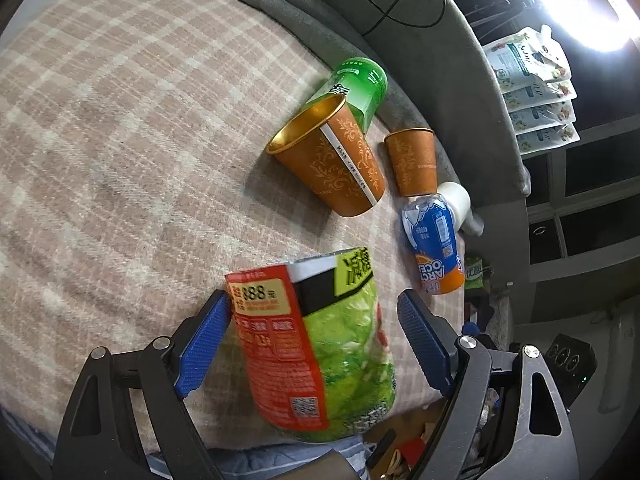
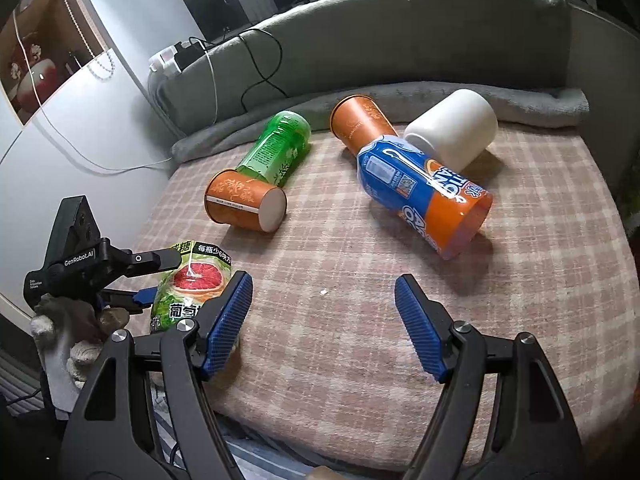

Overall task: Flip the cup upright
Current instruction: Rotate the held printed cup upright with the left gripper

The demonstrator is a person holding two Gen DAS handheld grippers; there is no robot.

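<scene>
Two orange paper cups lie on their sides on the plaid bed cover (image 2: 360,280). The nearer cup (image 1: 332,160) (image 2: 246,202) rests against a green bottle (image 1: 354,88) (image 2: 276,150). The farther cup (image 1: 412,164) (image 2: 360,124) lies by a blue and orange bottle (image 1: 434,248) (image 2: 428,196) and a white cup (image 1: 456,200) (image 2: 454,128). My left gripper (image 1: 312,344) (image 2: 144,280) is open, its jaws on either side of a green and red drink bottle (image 1: 320,348) (image 2: 192,292); the left pad touches it. My right gripper (image 2: 324,324) is open and empty over the cover.
A grey padded headboard (image 2: 400,40) and folded grey blanket (image 2: 520,100) edge the far side. Cables (image 2: 256,72) and a power strip (image 2: 172,60) lie on the headboard. Pouches (image 1: 532,88) hang beyond the bed. The bed's near edge drops off below both grippers.
</scene>
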